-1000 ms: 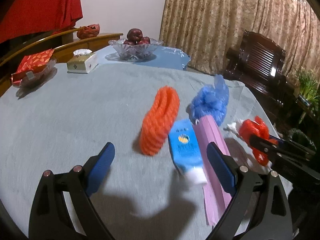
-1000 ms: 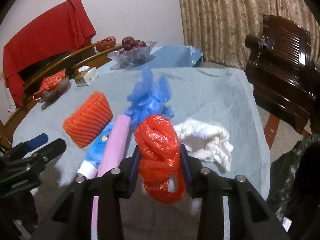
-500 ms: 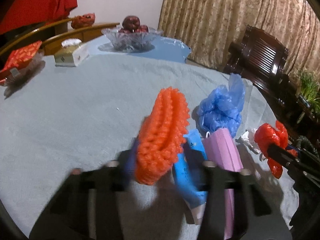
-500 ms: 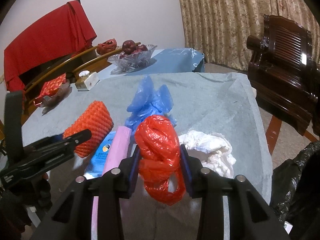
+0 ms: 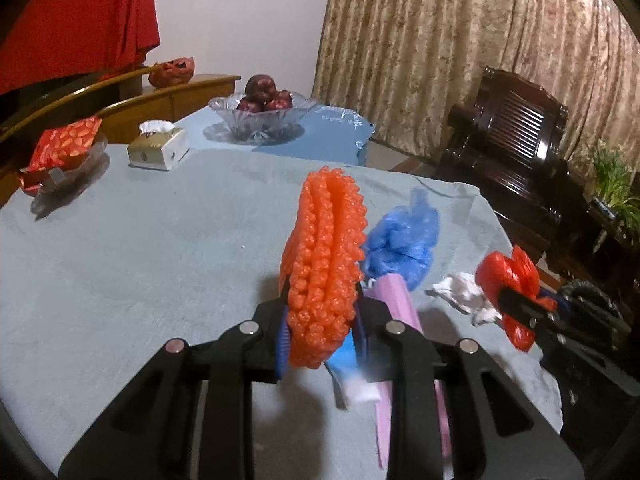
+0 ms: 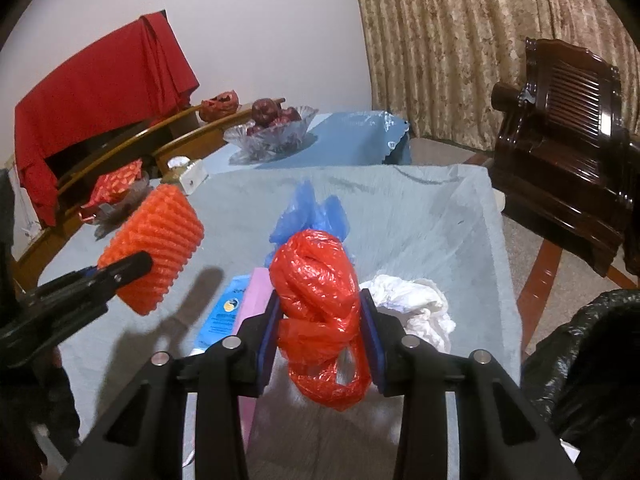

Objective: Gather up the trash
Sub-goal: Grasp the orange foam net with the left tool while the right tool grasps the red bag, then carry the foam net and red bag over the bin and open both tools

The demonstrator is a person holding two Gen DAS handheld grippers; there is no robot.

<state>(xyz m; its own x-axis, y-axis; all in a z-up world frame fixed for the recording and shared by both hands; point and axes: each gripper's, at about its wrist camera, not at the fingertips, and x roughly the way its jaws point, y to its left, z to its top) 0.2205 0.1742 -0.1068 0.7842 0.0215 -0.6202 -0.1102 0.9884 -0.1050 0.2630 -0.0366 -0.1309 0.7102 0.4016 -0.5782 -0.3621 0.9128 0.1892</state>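
Warm, dim indoor light falls from above, casting soft dark shadows of the tools onto the grey-blue tablecloth [image 6: 420, 216] in both wrist views. Fisheye lenses bend the curtain [image 5: 480, 40] and the wooden chair [image 6: 568, 120] and leave black corners around each frame. Motion blur smears the white cap of the blue tube [image 5: 360, 390] in the left wrist view. Faint glare glints on the glass fruit bowl [image 5: 262, 118]. Fine grain softens distant detail.

Blue tube [image 6: 224, 314] print illegible (too blurred, small).
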